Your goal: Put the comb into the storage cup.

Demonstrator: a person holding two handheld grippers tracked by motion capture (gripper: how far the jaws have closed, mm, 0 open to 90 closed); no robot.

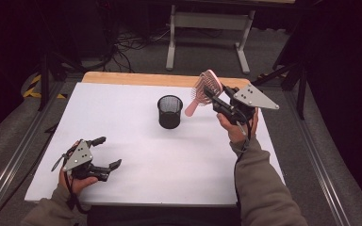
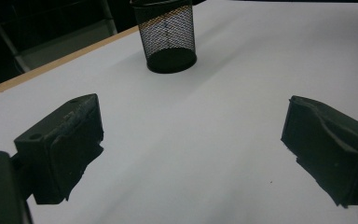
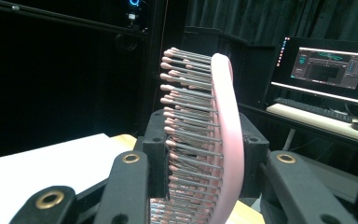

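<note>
A pink hairbrush [image 1: 201,89] hangs in the air above the table's far right, its handle pointing down toward a black mesh cup [image 1: 169,111]. My right gripper [image 1: 213,96] is shut on the brush's head. In the right gripper view the brush [image 3: 223,135] stands upright between the two jaws, bristles facing left. The mesh cup stands upright near the table's middle, and it looks empty. My left gripper [image 1: 107,152] rests low at the near left, open, nothing between its jaws. Ahead of those jaws in the left gripper view stands the cup [image 2: 165,35].
A white sheet [image 1: 136,155] covers the table, with a wooden edge [image 1: 122,77] at the far side. A white bench frame [image 1: 207,28] stands beyond on the floor. A lit monitor [image 3: 326,67] and keyboard show far behind the brush.
</note>
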